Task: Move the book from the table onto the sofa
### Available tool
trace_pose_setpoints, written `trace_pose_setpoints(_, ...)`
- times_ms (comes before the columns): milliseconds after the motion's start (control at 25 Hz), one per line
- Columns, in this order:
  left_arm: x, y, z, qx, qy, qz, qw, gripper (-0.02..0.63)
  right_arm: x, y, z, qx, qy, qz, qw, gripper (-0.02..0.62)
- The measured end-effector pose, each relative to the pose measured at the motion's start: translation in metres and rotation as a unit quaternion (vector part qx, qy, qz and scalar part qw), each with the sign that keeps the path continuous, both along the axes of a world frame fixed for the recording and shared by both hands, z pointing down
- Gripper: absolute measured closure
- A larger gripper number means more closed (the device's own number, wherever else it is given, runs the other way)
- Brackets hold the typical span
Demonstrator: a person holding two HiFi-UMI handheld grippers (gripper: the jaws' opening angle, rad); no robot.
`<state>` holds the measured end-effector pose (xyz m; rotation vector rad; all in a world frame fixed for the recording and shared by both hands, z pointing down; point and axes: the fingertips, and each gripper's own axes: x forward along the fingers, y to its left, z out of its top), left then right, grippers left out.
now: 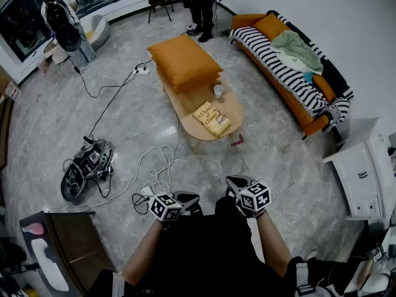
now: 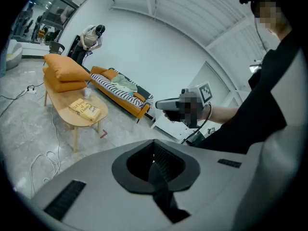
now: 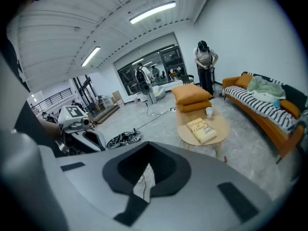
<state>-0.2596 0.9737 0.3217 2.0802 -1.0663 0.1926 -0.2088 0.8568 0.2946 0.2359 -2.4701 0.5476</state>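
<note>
Book (image 1: 211, 118): I see a yellow cover with dark lettering, mid-frame.
Table (image 1: 197, 107): light wood tone from here.
Cushions (image 1: 184, 64): plain orange, just above centre.
Cup (image 1: 218, 91): white.
Sofa (image 1: 289, 106): orange, upper right of my head view.
Throw (image 1: 281, 67): I read black and white stripes.
Cloth (image 1: 297, 49): pale green, against the stripes.
Floor (image 1: 130, 125): grey with marbled veining.

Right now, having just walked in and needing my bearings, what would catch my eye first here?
A yellow book lies flat on the oval wooden table, in front of two stacked orange cushions. To the right stands an orange sofa under a striped throw. The left gripper and the right gripper are shut and empty.
</note>
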Motion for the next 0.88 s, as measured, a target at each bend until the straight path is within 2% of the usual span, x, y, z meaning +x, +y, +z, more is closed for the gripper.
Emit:
trace_pose_setpoints(200,-0.005,-0.001,0.006,-0.009,0.001,0.0,1.0,0.595,-0.001,-0.008,0.001,-0.007,-0.008,0.018,1.0,0.589)
trace_pose_setpoints(480,0.001,-0.001,-0.001,-0.023,0.026,-0.009,0.9993,0.595,0.004,-0.006,0.009,-0.007,0.006,0.018,1.0,0.589)
trace_pose_setpoints(880,-0.001,-0.004,0.004,-0.021,0.03,-0.011,0.9992,0.595,0.001,-0.006,0.016,-0.008,0.012,0.018,1.0,0.589)
